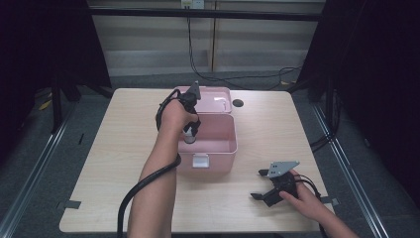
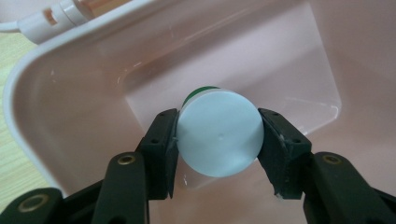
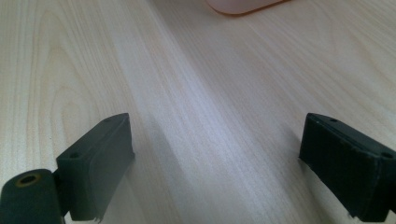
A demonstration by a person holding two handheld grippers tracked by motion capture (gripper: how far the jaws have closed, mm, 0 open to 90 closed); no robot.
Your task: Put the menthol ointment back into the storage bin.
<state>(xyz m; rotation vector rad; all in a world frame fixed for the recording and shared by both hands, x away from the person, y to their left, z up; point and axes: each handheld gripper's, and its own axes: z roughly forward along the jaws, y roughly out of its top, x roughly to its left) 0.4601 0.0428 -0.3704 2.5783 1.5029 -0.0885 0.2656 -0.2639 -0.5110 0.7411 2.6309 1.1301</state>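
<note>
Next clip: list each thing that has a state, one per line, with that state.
Pink storage box: open, lid folded back behind it, latch undone.
White-capped bottle: clamped at its cap, held inside the box.
Left tool: shut on the bottle's cap.
Right tool: open, nothing between its jaws, low over the wooden table.

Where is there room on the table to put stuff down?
The table is bare left of the pink box, up to the left arm. It is also bare right of the box, behind the right gripper. The box is crowded: the left gripper holds a white-capped bottle inside it.
</note>
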